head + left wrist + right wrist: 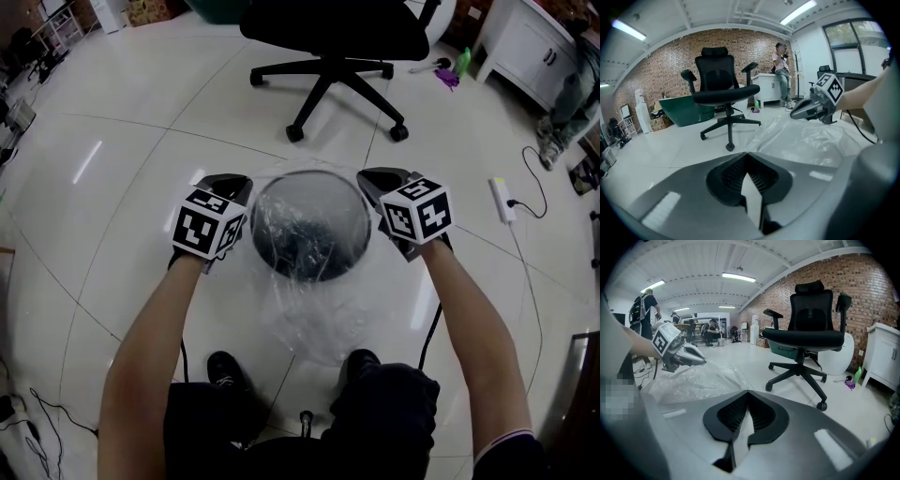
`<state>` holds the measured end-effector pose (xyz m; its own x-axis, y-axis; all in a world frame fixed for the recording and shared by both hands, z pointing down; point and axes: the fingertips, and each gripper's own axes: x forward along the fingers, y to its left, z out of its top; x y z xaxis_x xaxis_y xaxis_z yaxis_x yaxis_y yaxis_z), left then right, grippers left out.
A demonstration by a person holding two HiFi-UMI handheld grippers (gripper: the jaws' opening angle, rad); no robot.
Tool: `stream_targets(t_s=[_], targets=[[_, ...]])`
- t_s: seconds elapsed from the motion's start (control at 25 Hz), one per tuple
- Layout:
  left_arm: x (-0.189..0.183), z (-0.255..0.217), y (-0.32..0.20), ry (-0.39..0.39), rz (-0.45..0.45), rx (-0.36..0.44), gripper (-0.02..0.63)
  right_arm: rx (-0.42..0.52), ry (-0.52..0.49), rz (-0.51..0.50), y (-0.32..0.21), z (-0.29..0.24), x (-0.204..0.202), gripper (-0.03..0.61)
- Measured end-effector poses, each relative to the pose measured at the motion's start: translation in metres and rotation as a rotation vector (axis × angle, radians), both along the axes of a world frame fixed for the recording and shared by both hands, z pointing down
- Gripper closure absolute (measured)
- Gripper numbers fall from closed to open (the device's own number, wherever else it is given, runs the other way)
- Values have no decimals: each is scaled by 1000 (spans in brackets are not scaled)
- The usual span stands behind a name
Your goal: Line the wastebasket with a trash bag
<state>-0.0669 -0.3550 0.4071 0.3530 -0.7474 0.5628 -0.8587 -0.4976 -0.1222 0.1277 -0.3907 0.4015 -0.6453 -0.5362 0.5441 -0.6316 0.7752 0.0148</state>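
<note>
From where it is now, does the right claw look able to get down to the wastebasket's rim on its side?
Probably yes. The right claw is shut on the trash bag right beside the wastebasket rim; only the bag's own film lies between them.

Glossy white tiled floor (112,187) is carrying the wastebasket (323,253), a black office chair (330,75) beyond it, and a power strip (502,199) lying well apart.

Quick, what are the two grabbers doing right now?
Left gripper: closed, pinching the edge of the trash bag.
Right gripper: closed, pinching the trash bag too.
</note>
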Motion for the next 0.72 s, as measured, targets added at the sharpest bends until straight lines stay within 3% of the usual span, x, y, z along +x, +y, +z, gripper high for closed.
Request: stream_targets(t_s=[0.72], targets=[[-13,58,-65,-6,30,-100,602,-89,5,-120,-71,55,-16,577]])
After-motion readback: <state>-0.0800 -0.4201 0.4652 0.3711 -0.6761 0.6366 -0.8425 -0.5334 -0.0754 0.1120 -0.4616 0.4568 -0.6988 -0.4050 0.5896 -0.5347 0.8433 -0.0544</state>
